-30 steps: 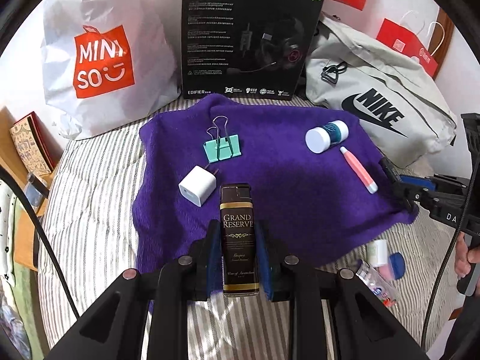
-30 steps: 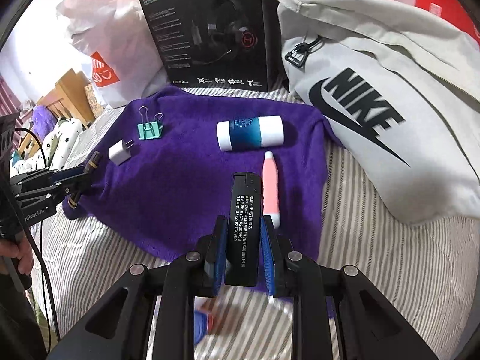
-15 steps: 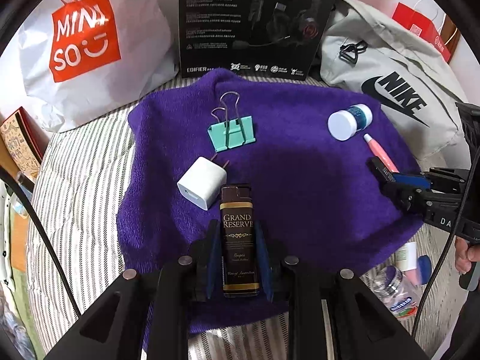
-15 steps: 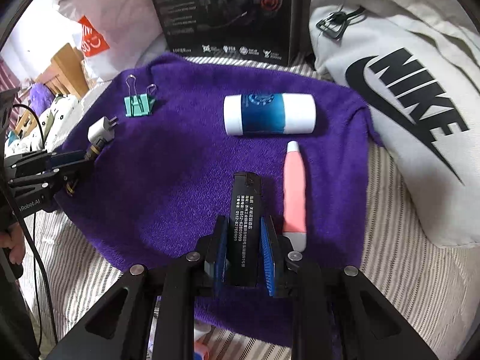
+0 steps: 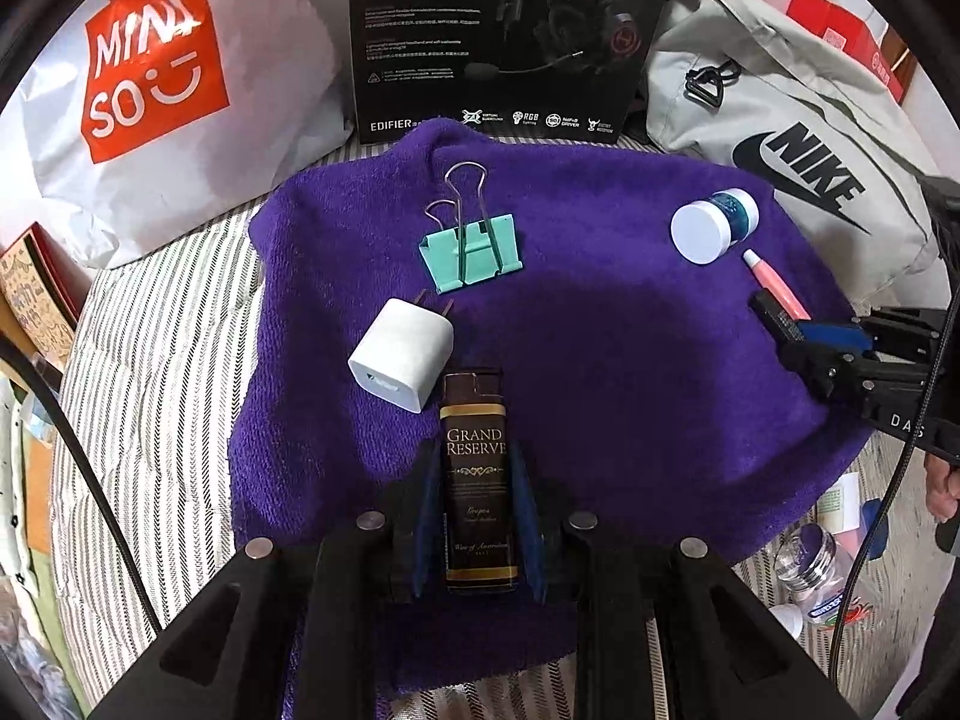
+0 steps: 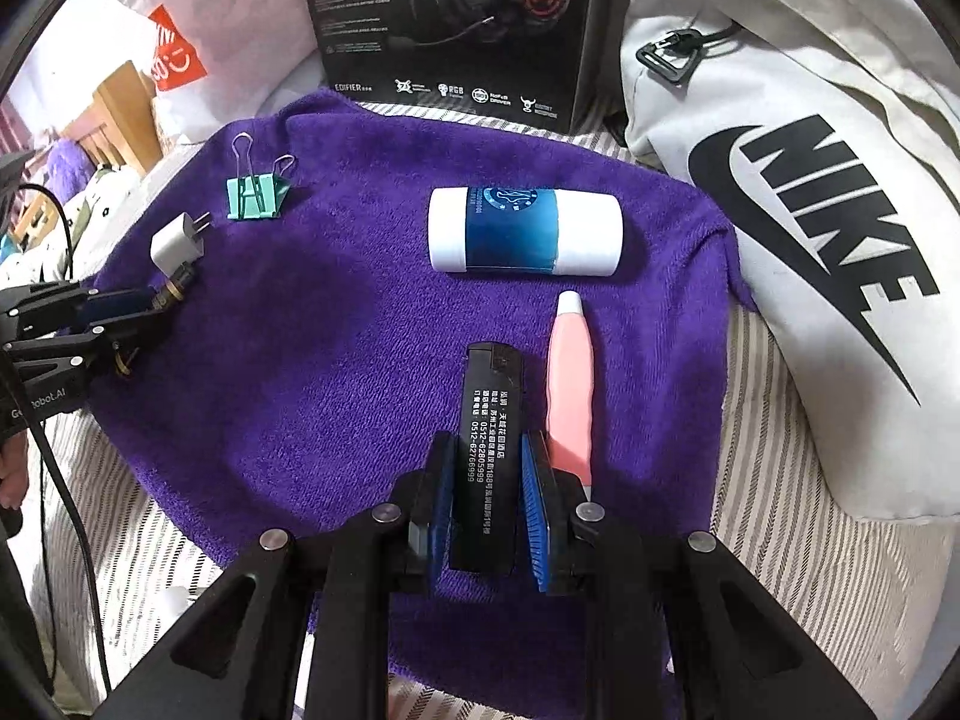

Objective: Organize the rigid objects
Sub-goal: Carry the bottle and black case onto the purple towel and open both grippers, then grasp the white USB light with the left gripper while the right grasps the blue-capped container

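Left gripper [image 5: 477, 516]: you are squeezing one brown lighter with gold "Grand Reserve" writing [image 5: 478, 480] between the two blue pads, low over the front of the cloth.
Right gripper [image 6: 489, 507]: you are squeezing one black lighter with white printed writing [image 6: 487, 450] between the blue pads, over the right front part of the cloth.
Lighters: two are showing, one in each of your grippers.
Cloth: one fuzzy purple towel [image 5: 600, 348] is lying flat on the striped bedsheet [image 5: 156, 372].
White plug: one small white charger cube with two metal prongs [image 5: 402, 363] is lying on the towel, just beside the tip of the brown lighter.
Clip: one mint green binder clip with silver wire handles [image 5: 471, 246] is lying behind the plug.
Bottle: one round white bottle with a blue label [image 6: 525, 231] is lying on its side at the back right of the towel.
Pink thing: one pink pen-shaped tube with a white tip [image 6: 570, 384] is lying right next to the black lighter, touching or nearly touching your right gripper's pad.
Behind the towel: one black headset box [image 5: 504, 36], one white Miniso bag [image 5: 156, 84] and one grey Nike bag [image 6: 798, 204] are standing in a row.
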